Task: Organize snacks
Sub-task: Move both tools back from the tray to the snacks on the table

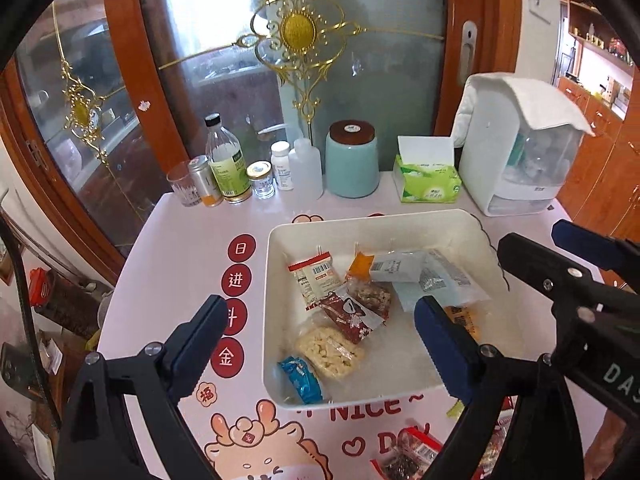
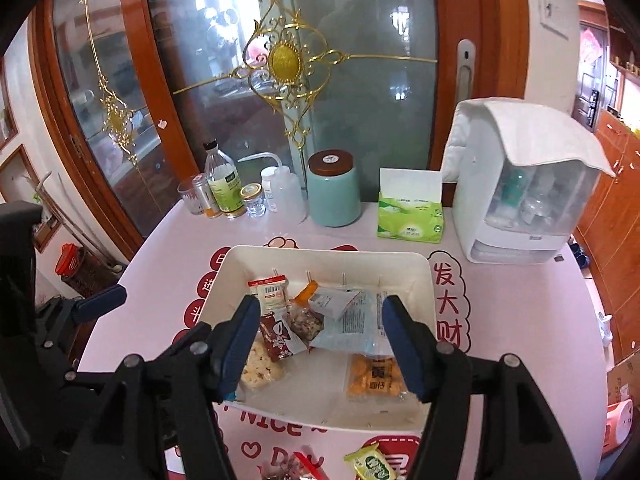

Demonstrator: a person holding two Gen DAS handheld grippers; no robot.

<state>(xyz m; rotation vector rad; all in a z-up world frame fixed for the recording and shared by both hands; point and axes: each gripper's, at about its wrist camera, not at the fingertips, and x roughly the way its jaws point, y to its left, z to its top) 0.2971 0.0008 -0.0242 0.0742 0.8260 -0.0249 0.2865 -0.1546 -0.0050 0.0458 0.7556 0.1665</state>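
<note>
Both grippers hang spread and empty over the white tray [image 2: 424, 276]. Loose green packet [image 2: 370, 465] lies on the table at the tray's near side, long axis slanted; right gripper [image 2: 320, 344] is nearer than left gripper [image 1: 320, 344].
</note>
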